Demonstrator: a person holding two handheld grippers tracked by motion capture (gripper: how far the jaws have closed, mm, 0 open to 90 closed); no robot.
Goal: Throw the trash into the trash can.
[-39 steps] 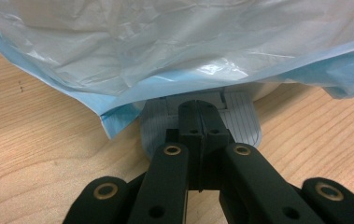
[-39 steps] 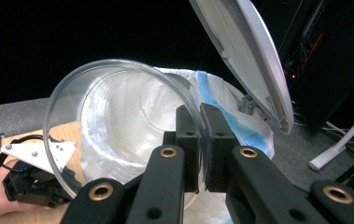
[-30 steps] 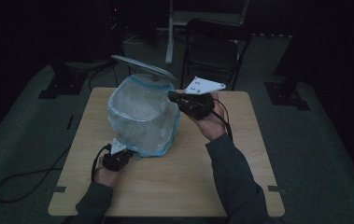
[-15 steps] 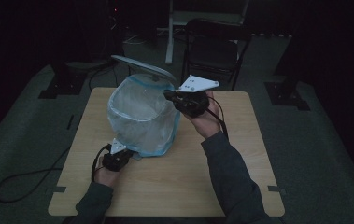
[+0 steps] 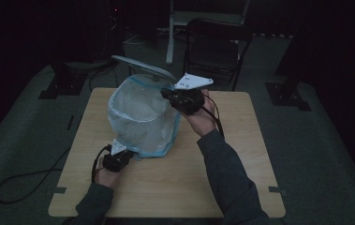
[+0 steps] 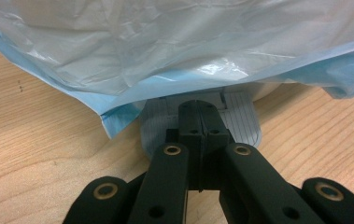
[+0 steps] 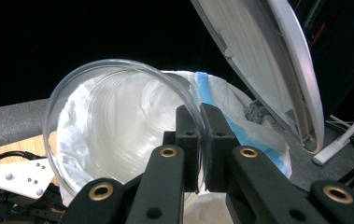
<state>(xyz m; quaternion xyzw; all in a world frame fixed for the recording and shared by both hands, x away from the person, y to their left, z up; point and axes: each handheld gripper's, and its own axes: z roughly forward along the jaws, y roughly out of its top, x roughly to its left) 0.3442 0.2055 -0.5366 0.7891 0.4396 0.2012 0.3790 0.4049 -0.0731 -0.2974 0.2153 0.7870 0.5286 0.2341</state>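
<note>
High view shows a small pedal bin lined with a white plastic bag edged in blue (image 5: 142, 117) standing at the middle of the pale wooden counter (image 5: 240, 187), its grey domed lid (image 5: 142, 68) swung up and back toward the far side. The left hand-held gripper (image 5: 119, 157) sits low at the bin's near left foot. In the left gripper view its jaws are closed together, resting on the ribbed grey foot pedal (image 6: 244, 121) that sticks out from under the hanging bag; I judge this press is what keeps the lid raised, leaving the mouth free for the other hand.

The right hand-held gripper (image 5: 177, 96) is held at the bin's upper right rim, the forearm reaching in from the near right. In the right gripper view its jaws are pinched on the thin rim of a clear, round plastic cup (image 7: 118, 135). The cup lies tipped over above the bin opening, beside the blue bag edge and just below the open lid. Its long axis runs roughly level, away from the right gripper, with the open mouth facing back toward that gripper's camera and the base pointing across the bin toward its left side. Gripping by the rim seems to suit letting the cup drop straight into the liner.
</note>
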